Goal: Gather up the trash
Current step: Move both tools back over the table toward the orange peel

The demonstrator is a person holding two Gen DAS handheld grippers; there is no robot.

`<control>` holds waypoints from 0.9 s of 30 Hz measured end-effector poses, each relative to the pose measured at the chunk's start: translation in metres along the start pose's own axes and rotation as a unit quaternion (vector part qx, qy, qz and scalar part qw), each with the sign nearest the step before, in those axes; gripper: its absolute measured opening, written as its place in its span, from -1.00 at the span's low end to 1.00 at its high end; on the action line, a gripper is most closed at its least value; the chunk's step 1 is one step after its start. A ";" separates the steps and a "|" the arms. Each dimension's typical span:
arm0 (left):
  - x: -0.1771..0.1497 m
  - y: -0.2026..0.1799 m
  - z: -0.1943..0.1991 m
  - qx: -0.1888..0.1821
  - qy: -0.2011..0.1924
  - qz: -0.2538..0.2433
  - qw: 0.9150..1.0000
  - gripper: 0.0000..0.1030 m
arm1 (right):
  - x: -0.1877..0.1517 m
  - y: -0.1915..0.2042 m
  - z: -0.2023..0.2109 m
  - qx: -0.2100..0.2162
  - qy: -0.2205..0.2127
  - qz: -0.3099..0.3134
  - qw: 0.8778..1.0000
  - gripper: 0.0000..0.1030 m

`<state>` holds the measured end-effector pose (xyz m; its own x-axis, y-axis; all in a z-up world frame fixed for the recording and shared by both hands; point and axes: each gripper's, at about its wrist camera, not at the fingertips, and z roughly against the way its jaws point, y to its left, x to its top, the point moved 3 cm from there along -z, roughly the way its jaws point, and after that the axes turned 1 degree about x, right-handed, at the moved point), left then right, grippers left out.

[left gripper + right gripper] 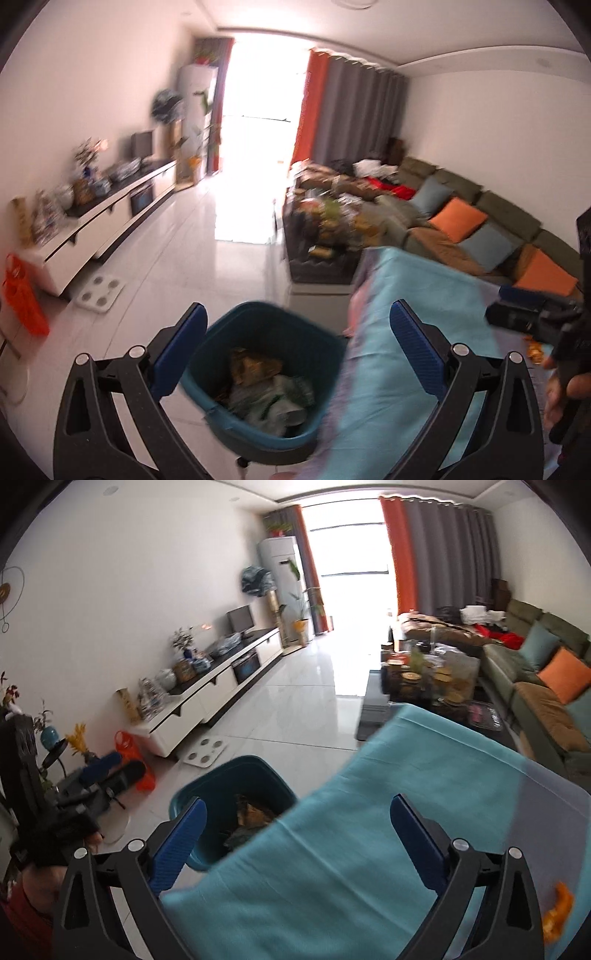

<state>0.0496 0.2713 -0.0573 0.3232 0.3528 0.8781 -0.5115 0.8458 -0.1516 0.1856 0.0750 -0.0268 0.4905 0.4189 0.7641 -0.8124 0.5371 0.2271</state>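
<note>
Several crumpled wrappers (266,391), teal bin (221,332)

We are in a home's living room: a long green sofa (532,657) with orange and blue cushions on the right, a low white TV cabinet (207,698) along the left wall, and grey-and-orange curtains (436,546) by the bright far window.

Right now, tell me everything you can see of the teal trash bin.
The teal trash bin is a squarish, open-topped container of what looks like plastic, with rounded corners and a thick rim. It stands upright on the pale tiled floor, close beside the table draped in a turquoise cloth. Inside lie crumpled wrappers, brownish and greenish. Whether the cloth touches it cannot be told.
</note>
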 end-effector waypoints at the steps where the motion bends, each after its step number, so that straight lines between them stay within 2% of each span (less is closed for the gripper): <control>1: 0.001 -0.009 0.003 -0.009 -0.002 -0.005 1.000 0.89 | -0.006 -0.006 0.009 -0.006 -0.004 -0.005 1.000 0.87; 9: -0.001 -0.103 0.011 -0.093 -0.001 -0.049 0.994 0.89 | -0.050 -0.061 0.069 -0.094 -0.041 -0.059 0.993 0.87; 11: -0.007 -0.132 0.011 -0.120 0.005 -0.065 0.991 0.89 | -0.063 -0.079 0.087 -0.138 -0.057 -0.069 0.986 0.87; 15: -0.023 -0.179 0.008 -0.155 0.020 -0.102 0.982 0.89 | -0.092 -0.112 0.117 -0.186 -0.078 -0.115 0.973 0.87; 20: -0.038 -0.237 0.004 -0.195 0.031 -0.135 0.971 0.89 | -0.118 -0.149 0.137 -0.201 -0.082 -0.164 0.962 0.87; 27: -0.051 -0.291 -0.002 -0.228 0.032 -0.167 0.959 0.89 | -0.141 -0.177 0.148 -0.229 -0.082 -0.193 0.950 0.87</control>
<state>0.1841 0.0078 -0.0587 0.4644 0.0438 0.8845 0.0253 0.9977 -0.0627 0.2133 -0.1876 -0.0850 0.6384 0.0261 0.7693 -0.3402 0.9061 0.2516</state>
